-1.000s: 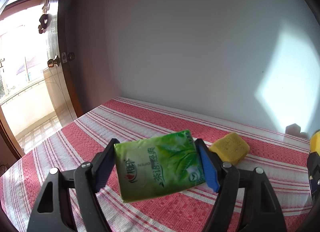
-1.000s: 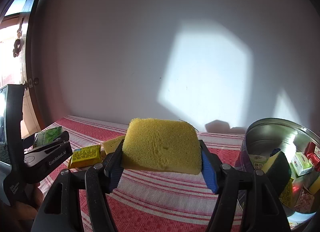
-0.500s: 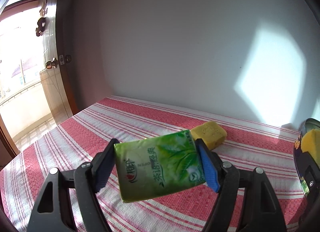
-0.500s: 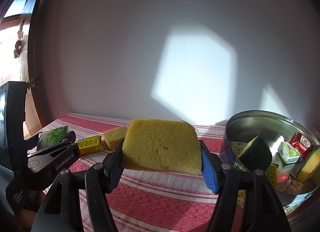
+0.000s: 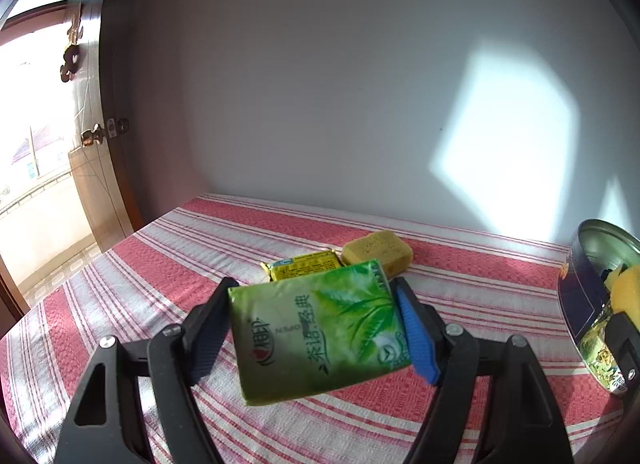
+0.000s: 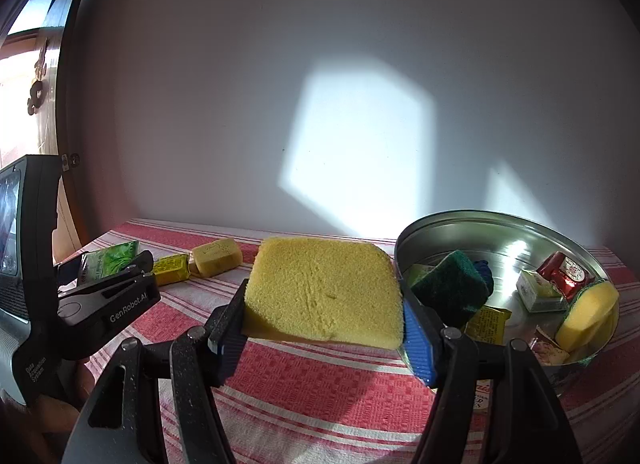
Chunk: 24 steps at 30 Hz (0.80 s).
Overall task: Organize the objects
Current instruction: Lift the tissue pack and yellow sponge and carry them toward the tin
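My left gripper (image 5: 316, 328) is shut on a green tea packet (image 5: 320, 328) and holds it above the red striped tablecloth (image 5: 200, 248). My right gripper (image 6: 324, 328) is shut on a yellow sponge (image 6: 324, 288), held just left of a round metal tin (image 6: 500, 232). The tin holds a green scouring sponge (image 6: 452, 284), small packets and another yellow sponge (image 6: 588, 312). A small yellow packet (image 5: 304, 268) and a small yellow sponge (image 5: 376, 250) lie on the cloth beyond the left gripper. The left gripper also shows in the right wrist view (image 6: 108, 264).
A white wall (image 5: 360, 103) runs along the back of the table. A wooden door (image 5: 100, 143) and bright balcony are at the far left. The tin also shows at the right edge of the left wrist view (image 5: 580, 292).
Both grippers have moved right, toward the tin, each keeping its load. The tin has come further into both views, and the small yellow packet now shows in the left wrist view.
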Each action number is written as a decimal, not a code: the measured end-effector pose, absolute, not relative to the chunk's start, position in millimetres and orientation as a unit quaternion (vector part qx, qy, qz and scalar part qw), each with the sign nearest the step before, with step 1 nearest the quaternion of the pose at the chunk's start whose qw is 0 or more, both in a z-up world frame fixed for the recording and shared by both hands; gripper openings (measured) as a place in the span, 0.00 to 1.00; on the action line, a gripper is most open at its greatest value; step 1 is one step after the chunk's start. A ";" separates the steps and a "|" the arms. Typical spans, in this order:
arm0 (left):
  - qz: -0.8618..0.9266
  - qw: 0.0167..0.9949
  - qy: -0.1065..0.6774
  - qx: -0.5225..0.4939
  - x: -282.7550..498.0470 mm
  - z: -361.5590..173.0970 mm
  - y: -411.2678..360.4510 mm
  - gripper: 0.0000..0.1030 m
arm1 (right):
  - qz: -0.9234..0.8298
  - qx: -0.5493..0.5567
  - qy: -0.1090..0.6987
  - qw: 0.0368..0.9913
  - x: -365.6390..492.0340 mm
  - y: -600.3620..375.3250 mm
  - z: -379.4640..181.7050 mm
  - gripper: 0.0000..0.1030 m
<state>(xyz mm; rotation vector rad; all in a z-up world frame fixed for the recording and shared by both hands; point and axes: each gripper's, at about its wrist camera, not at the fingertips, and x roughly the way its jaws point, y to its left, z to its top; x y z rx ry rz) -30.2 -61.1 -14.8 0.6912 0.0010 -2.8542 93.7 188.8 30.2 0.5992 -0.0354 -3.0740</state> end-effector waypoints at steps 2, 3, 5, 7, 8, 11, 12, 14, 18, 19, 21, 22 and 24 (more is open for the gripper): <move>-0.968 0.098 -0.003 0.233 -26.8 -14.4 -54.8 0.75 | -0.981 0.191 -0.011 0.001 97.2 195.4 31.5 0.67; -0.968 0.096 -0.004 0.233 -25.6 -14.4 -52.1 0.75 | -0.981 0.192 -0.012 -0.001 100.6 201.1 31.1 0.67; -0.968 0.092 -0.005 0.233 -23.7 -13.9 -47.3 0.75 | -0.981 0.193 -0.013 -0.004 103.5 208.2 32.3 0.67; -0.968 0.088 -0.007 0.234 -22.3 -13.9 -41.8 0.75 | -0.981 0.192 -0.012 -0.008 105.5 214.6 32.9 0.67; -0.968 0.086 -0.008 0.234 -21.4 -14.0 -38.6 0.75 | -0.981 0.192 -0.011 -0.010 106.8 217.4 33.6 0.67; -0.968 0.082 -0.011 0.235 -19.3 -14.2 -30.4 0.75 | -0.982 0.189 -0.011 -0.014 111.8 227.4 34.8 0.67; -0.968 0.080 -0.012 0.236 -18.8 -14.3 -27.3 0.75 | -0.982 0.187 -0.011 -0.017 115.6 227.3 32.5 0.67; -0.969 0.074 -0.014 0.237 -17.5 -14.9 -20.5 0.75 | -0.983 0.182 -0.009 -0.022 118.6 235.6 31.3 0.67; -0.969 0.061 -0.019 0.239 -16.6 -15.1 -4.9 0.75 | -0.985 0.171 -0.004 -0.033 124.1 246.8 33.2 0.67; -0.969 0.057 -0.020 0.239 -16.4 -15.2 -0.4 0.75 | -0.985 0.169 -0.003 -0.036 125.2 249.8 34.2 0.67; -0.970 0.049 -0.024 0.238 -15.3 -15.3 9.0 0.75 | -0.985 0.166 -0.002 -0.041 127.9 255.9 35.8 0.67; -0.970 0.044 -0.026 0.238 -15.0 -15.5 13.6 0.75 | -0.986 0.164 -0.001 -0.043 129.5 258.0 37.5 0.67; -0.970 0.036 -0.028 0.238 -14.9 -15.8 22.0 0.75 | -0.986 0.161 0.001 -0.048 130.8 263.6 38.6 0.67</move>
